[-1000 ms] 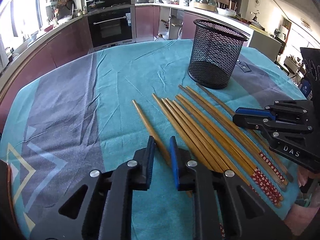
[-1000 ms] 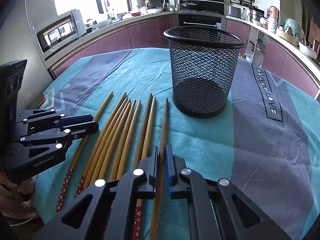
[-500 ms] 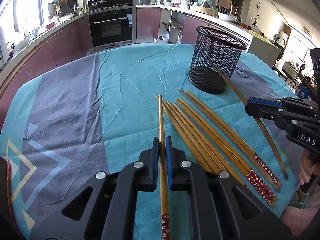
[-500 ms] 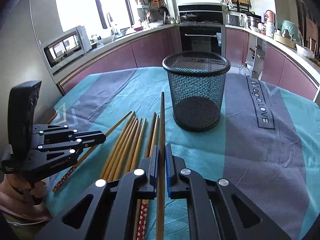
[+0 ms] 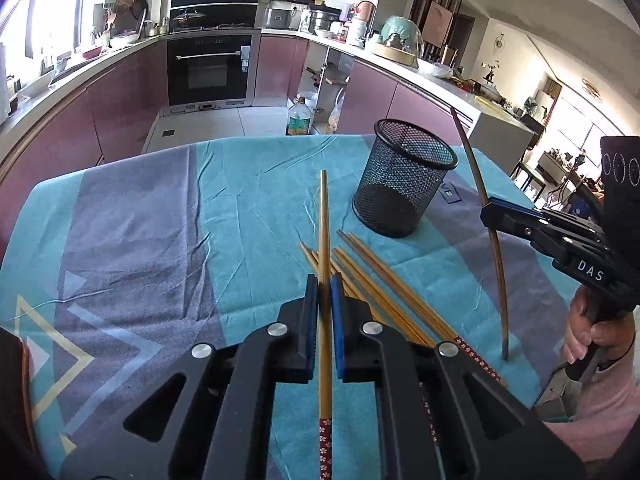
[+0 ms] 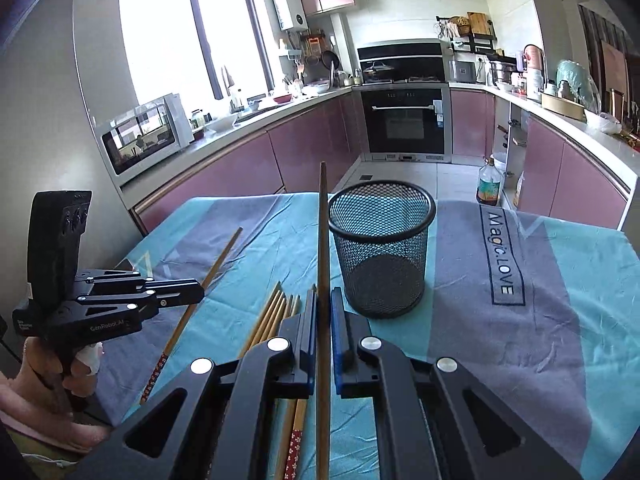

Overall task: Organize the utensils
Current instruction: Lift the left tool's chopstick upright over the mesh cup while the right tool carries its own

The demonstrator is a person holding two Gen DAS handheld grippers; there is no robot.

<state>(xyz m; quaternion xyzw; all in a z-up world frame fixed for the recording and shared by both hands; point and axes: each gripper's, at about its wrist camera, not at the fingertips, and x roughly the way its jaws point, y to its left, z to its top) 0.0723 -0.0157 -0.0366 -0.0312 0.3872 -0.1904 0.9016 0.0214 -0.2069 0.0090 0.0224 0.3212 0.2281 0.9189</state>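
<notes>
Left wrist view: both chopsticks need tipping upright over the cup [image 5: 404, 190], thin ends down, dropped singly. The left gripper [image 5: 325, 292] is clamped shut on a pale chopstick [image 5: 325, 240], cup ahead to its right. The right gripper [image 6: 323, 300] is pinched tight on a dark chopstick [image 6: 322, 232], cup just right of its tip. Spare chopsticks [image 5: 384, 296] lie below.

We have the left gripper [image 5: 325, 284] clamped on a light chopstick [image 5: 325, 240], lifted. Loose chopsticks [image 5: 384, 292] just right of it on the cloth [image 5: 140, 220]; mesh cup [image 5: 404, 184] ahead-right. Far right, the right gripper [image 5: 490, 210] pinches a dark chopstick [image 5: 498, 264].
</notes>
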